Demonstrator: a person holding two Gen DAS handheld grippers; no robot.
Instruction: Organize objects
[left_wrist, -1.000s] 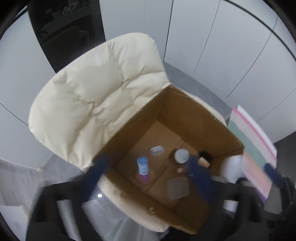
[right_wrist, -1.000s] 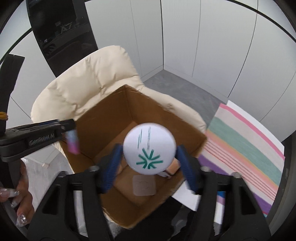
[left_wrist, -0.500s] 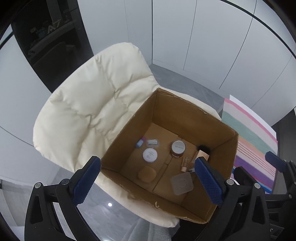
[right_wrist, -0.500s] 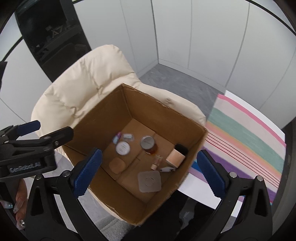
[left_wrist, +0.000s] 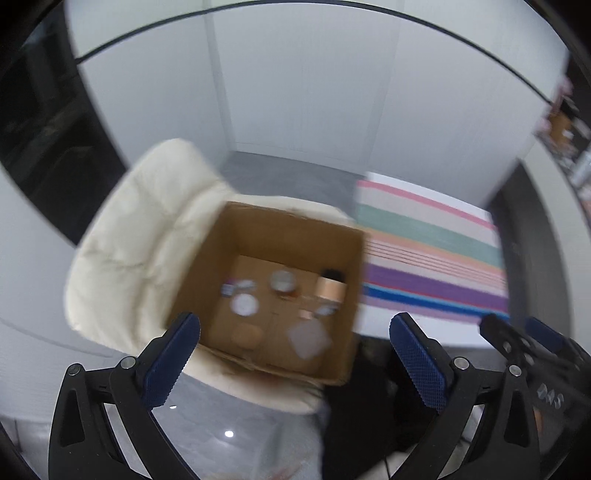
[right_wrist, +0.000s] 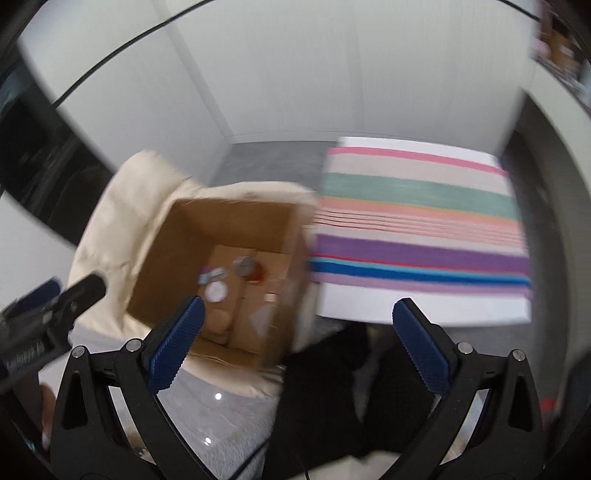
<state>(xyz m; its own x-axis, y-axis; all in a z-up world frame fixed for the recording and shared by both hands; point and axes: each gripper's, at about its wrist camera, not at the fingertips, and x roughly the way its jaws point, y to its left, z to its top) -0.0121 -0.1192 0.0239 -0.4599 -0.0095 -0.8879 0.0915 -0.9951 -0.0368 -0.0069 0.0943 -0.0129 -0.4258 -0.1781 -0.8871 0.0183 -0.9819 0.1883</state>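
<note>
An open cardboard box (left_wrist: 207, 266) sits on a cream padded chair (left_wrist: 140, 236); it also shows in the right wrist view (right_wrist: 162, 254). Several small cosmetics lie on its floor: a white round jar (left_wrist: 244, 305), a silver-lidded jar (left_wrist: 282, 280), a tan bottle with a black cap (left_wrist: 331, 287), a clear square lid (left_wrist: 309, 339). My left gripper (left_wrist: 295, 354) is open and empty above the box's near edge. My right gripper (right_wrist: 299, 343) is open and empty, to the right of the box. Both views are blurred.
A striped cloth (left_wrist: 432, 254) covers a surface right of the chair, also in the right wrist view (right_wrist: 421, 229). White wall panels stand behind. Dark clothing (right_wrist: 332, 398) is below the right gripper. The other gripper shows at each view's edge (left_wrist: 532, 354).
Both grippers have let go of their objects into the box, opened wide, and pulled back and to the right. The box now looks smaller and farther left.
</note>
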